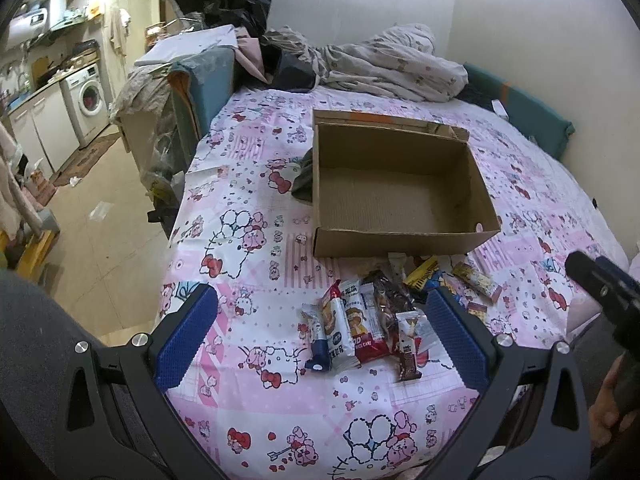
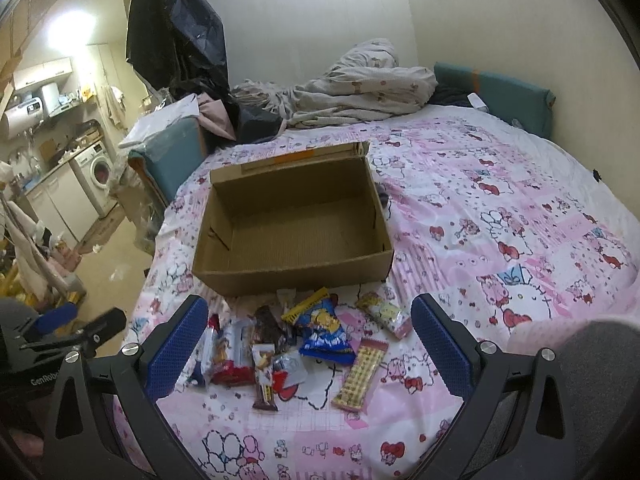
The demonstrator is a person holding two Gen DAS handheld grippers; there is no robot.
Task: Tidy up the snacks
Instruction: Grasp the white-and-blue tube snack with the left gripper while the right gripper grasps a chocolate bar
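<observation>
Evidently nothing has been sorted yet: the snacks [image 2: 296,340] lie in a loose heap on the bed [image 2: 500,208], close to its near edge and just in front of the cardboard box [image 2: 292,216], whose inside is bare. The heap sits tight against the box's near wall, which looks deliberate, since each packet would need only a short lift over that low wall. A blue packet [image 2: 326,334] lies on top in the middle, a yellow bar [image 2: 360,376] at the right fringe, and a red and white packet [image 1: 366,330] toward the left side. The right tool [image 2: 310,344] hangs above the heap with its blue pads spread wide and nothing between them, straddling the pile as if choosing a first piece. The left tool [image 1: 320,332] is likewise spread and empty over the left part of the heap. Crumpled bedding [image 2: 360,88] is bunched at the bed's far edge, well apart from the work.
</observation>
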